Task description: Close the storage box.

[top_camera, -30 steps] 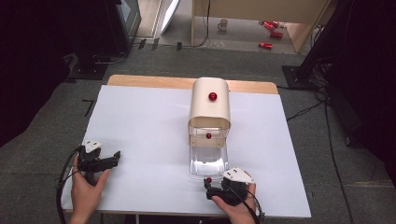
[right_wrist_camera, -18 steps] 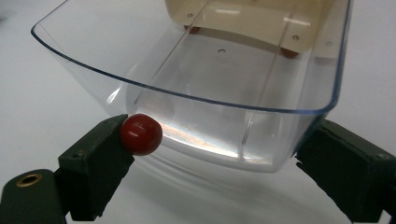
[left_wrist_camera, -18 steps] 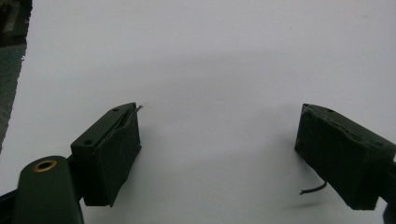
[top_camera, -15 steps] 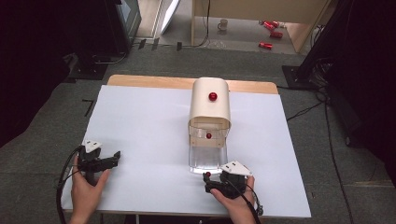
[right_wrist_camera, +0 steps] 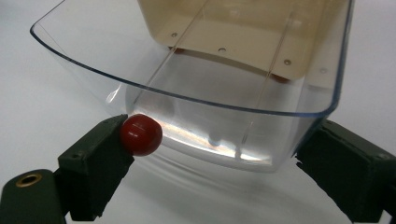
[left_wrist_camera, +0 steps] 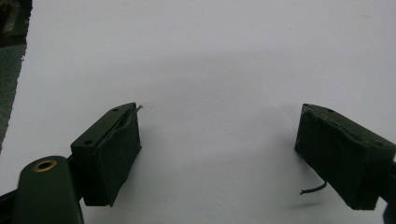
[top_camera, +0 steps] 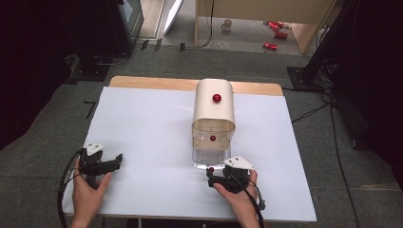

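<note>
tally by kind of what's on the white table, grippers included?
Red knobs: 3 (top of the cream housing, its front, the clear drawer's front)
Cream housing: 1
Clear drawer: 1
Grippers: 2 (left gripper, right gripper)
Total: 7

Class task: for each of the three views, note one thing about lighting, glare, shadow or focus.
High view: the white table top is bright, the room at both sides nearly black. Left gripper view: soft shadows under the left gripper. Right gripper view: glare streaks on the clear drawer; the red knob is sharp.
</note>
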`<state>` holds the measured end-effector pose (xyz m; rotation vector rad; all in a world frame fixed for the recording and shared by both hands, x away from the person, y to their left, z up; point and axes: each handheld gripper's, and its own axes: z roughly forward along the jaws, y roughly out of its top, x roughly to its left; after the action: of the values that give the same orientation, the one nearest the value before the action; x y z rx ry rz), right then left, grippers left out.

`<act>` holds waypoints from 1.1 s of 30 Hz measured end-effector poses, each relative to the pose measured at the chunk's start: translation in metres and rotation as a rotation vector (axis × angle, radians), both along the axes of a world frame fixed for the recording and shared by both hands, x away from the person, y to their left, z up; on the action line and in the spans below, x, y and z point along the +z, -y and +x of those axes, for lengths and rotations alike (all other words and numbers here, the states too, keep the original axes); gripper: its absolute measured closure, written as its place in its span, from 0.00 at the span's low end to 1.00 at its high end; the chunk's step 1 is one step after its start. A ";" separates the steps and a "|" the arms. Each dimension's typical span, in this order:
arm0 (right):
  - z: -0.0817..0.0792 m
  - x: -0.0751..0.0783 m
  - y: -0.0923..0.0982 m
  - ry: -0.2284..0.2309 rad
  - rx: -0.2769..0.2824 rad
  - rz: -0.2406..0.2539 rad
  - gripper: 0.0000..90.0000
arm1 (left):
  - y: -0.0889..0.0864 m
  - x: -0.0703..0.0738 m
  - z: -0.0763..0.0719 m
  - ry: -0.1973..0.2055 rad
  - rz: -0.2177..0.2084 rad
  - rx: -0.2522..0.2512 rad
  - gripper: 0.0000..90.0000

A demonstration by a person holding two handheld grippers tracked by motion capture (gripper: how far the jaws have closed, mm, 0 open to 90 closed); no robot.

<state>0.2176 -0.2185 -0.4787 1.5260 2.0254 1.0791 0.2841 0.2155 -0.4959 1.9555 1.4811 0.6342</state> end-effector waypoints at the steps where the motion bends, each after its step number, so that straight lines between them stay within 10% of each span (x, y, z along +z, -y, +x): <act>1: 0.003 0.000 0.000 0.001 -0.001 -0.002 0.12 | 0.000 0.000 0.000 0.000 0.000 0.000 0.16; 33: 0.048 0.001 0.000 0.023 -0.034 -0.019 0.09 | 0.000 0.000 0.000 0.000 0.000 0.000 0.16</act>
<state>0.2658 -0.2189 -0.4781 1.5264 1.9814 1.0562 0.2841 0.2155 -0.4959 1.9552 1.4811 0.6342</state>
